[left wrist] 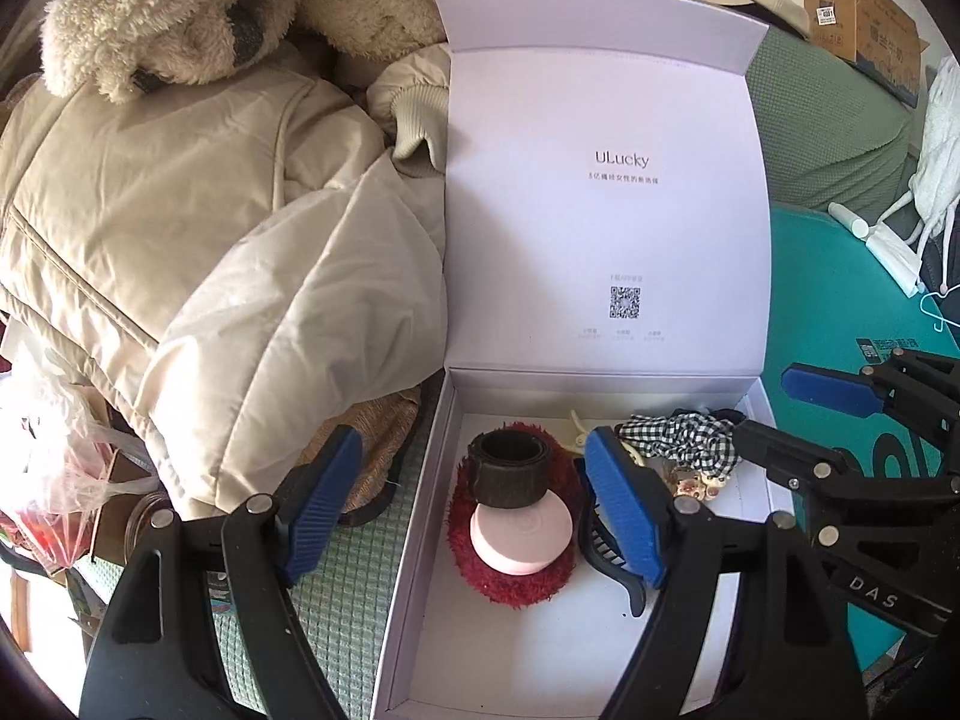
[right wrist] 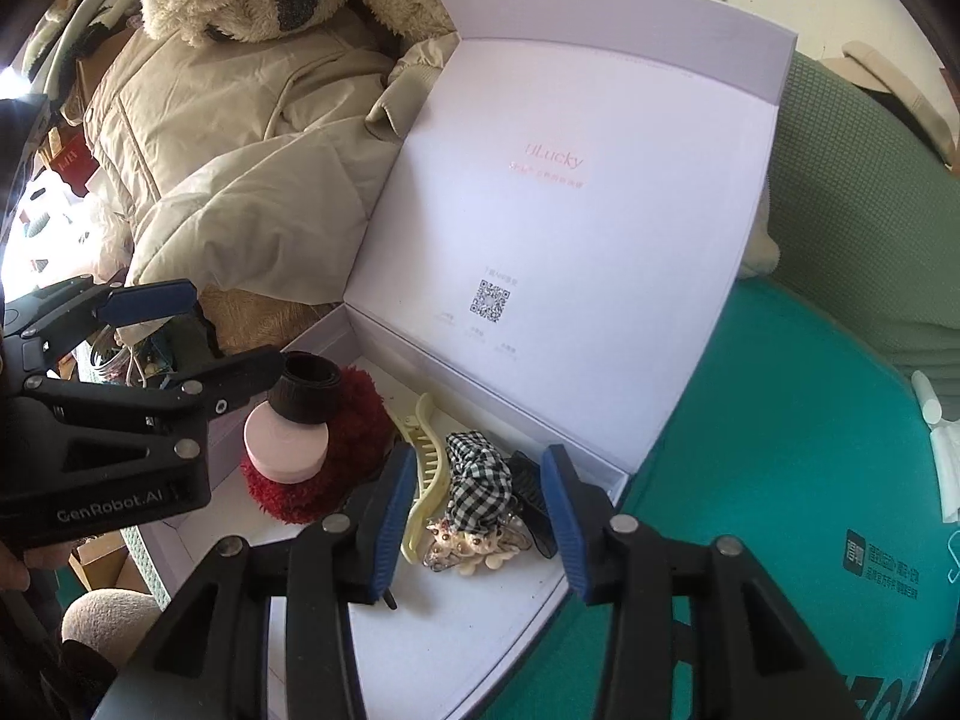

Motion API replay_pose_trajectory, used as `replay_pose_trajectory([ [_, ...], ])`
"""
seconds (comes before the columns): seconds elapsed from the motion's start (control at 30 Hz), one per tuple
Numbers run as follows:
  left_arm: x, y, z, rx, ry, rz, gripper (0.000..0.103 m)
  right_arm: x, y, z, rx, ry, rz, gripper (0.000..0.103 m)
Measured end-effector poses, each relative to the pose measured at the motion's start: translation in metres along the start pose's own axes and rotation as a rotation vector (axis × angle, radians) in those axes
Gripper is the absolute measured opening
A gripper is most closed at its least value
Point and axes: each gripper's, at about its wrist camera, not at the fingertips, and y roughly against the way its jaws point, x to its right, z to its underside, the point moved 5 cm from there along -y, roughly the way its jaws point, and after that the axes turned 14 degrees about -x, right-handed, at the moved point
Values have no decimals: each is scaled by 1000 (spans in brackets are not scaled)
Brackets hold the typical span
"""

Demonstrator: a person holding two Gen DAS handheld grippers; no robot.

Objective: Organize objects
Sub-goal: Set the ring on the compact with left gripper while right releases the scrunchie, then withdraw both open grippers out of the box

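Note:
An open white box [left wrist: 420,540] stands with its lid [left wrist: 600,228] upright. Inside on the left, a pink disc [left wrist: 519,540] and a dark band roll [left wrist: 510,474] rest on a red fluffy scrunchie [left wrist: 510,588]. My left gripper [left wrist: 474,462] hovers open above them, gripping nothing. To the right lie a checkered scrunchie [right wrist: 480,480], a cream hair claw [right wrist: 426,468], a black claw clip [right wrist: 534,492] and a shell clip [right wrist: 468,546]. My right gripper [right wrist: 477,462] is open above these, pads clear of them. The right wrist view also shows the left gripper [right wrist: 222,330].
A beige padded jacket [left wrist: 210,240] and a plush toy [left wrist: 180,12] pile up left of the box. A teal surface [right wrist: 780,450] lies to its right, with a green cushion [left wrist: 840,120] and a cardboard box [left wrist: 858,12] behind. A plastic bag [left wrist: 60,468] sits far left.

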Motion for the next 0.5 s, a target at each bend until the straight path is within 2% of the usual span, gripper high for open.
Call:
replay_pose_trajectory([
  [0.07, 0, 10, -7, 9, 0, 9, 76, 5, 13, 2, 15, -7, 6, 44],
  [0.1, -7, 21, 0, 13, -4, 6, 76, 5, 20, 4, 24, -11, 9, 44],
  [0.2, 9, 54, -1, 32, -18, -2, 77, 2, 38, 5, 49, -15, 21, 44],
  [0.43, 14, 100, 9, 80, -28, 5, 85, 0, 94, 22, 115, -29, 71, 60],
  [0.5, 15, 113, 14, 86, -29, 4, 86, 0, 109, 30, 130, -36, 84, 62],
])
